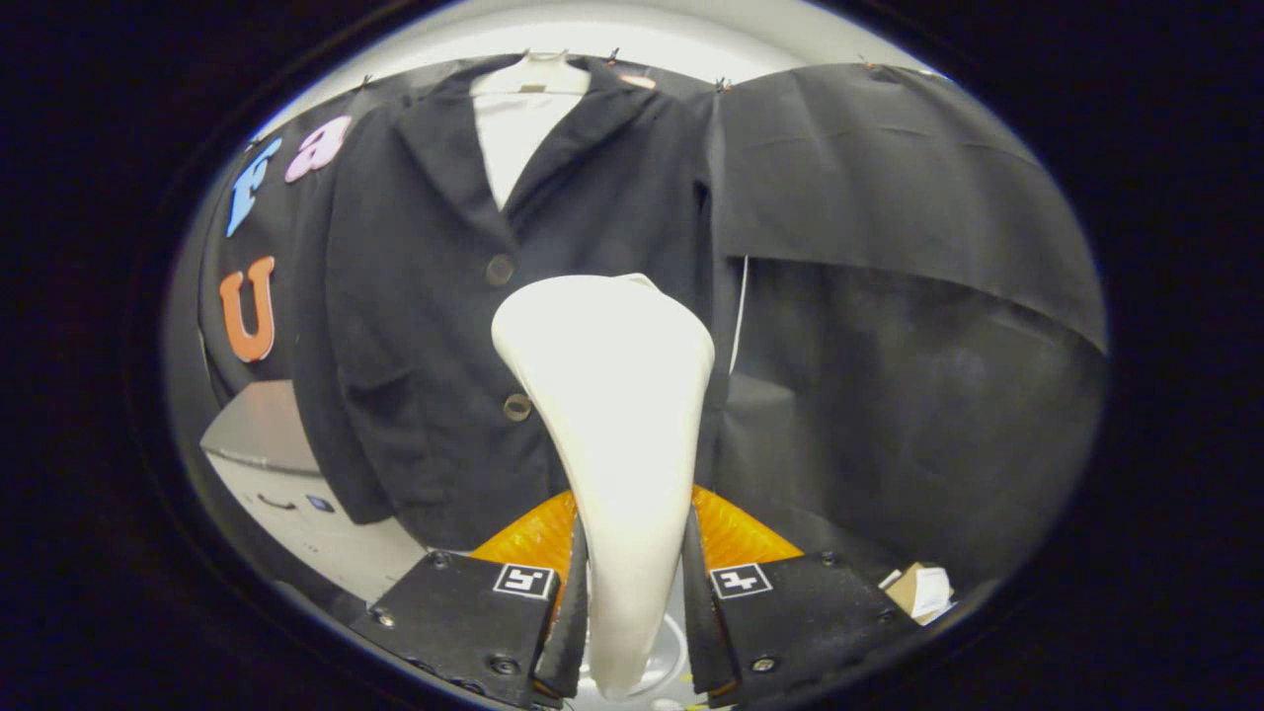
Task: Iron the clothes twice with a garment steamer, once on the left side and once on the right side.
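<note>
Gripper (632,602) clamped on the narrow handle of a glossy white plastic garment steamer (612,395); both fingers press its sides, and the broad rounded head rises ahead of them. Beyond it hangs the dark, matte woven jacket (425,326) on a pale hanger (531,74), with a white lining or shirt (513,138) in the open collar. Two round dark buttons (500,269) run down the front edge. The steamer head sits over the jacket's front, just beside the lower button; whether its face touches the cloth cannot be told from behind. A black draped cloth (889,197) hangs beside the jacket, a grey box-like surface (257,425) lies below the sleeve, and a small cardboard scrap (918,588) sits by one finger. Judgement: a pass down one panel is in hand or about to start. To do it well, keep the head flat to the fabric, travel slowly and straight along the panel, steer clear of the buttons, avoid shoving the hanging jacket into a swing, and keep the grip firm on the slick handle.
</note>
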### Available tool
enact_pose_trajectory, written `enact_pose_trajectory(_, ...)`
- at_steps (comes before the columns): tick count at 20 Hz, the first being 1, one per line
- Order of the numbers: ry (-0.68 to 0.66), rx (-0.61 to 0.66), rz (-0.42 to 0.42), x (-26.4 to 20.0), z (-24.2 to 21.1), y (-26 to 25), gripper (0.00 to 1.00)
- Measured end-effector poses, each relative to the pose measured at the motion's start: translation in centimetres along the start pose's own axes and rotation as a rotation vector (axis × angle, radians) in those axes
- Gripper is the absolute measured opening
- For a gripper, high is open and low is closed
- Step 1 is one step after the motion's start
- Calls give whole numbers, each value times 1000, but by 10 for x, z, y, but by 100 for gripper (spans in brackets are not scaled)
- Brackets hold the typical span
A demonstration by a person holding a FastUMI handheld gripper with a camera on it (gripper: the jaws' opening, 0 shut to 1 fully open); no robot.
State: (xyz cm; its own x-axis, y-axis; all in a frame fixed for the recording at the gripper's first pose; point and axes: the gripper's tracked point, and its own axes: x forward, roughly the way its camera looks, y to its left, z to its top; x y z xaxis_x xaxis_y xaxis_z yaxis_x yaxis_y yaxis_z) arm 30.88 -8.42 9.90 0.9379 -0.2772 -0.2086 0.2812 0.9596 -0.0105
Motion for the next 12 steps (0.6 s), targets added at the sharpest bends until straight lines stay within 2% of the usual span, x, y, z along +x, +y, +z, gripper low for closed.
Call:
enact_pose_trajectory(8, -131, 76, 45, 30, 149, -12, 44)
enact_pose_trajectory(12, -151, 82, 81, 48, 190, 0, 44)
